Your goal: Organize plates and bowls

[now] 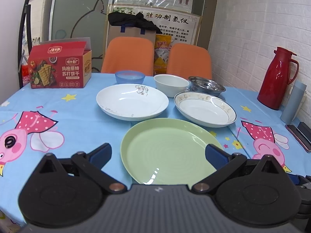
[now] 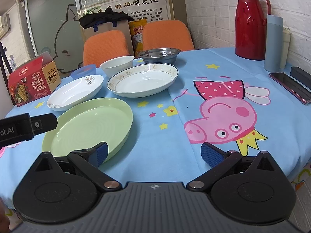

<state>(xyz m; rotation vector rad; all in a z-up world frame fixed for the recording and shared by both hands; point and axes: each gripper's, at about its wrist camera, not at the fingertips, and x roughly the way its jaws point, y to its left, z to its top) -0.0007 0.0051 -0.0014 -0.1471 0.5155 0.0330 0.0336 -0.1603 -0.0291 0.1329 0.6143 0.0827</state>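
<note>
On the table: green plate [image 1: 167, 151] nearest, other plates and bowls behind it.
Left gripper [image 1: 158, 155]: spread wide, empty.
Right gripper [image 2: 154, 154]: likewise.
Handling: probably stiff, glossy, slippery; pinch the raised rim.

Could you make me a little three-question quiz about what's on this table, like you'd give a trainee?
1. True or false: the green plate is stacked on the white flowered plate.
2. Which dish sits nearest the red flask? A) blue bowl B) steel bowl C) white bowl
3. Fill in: both the left gripper and the right gripper have their jaws ____.

Key:
1. False; it lies alone on the tablecloth, nearest the grippers.
2. B.
3. Open, holding nothing.
</note>
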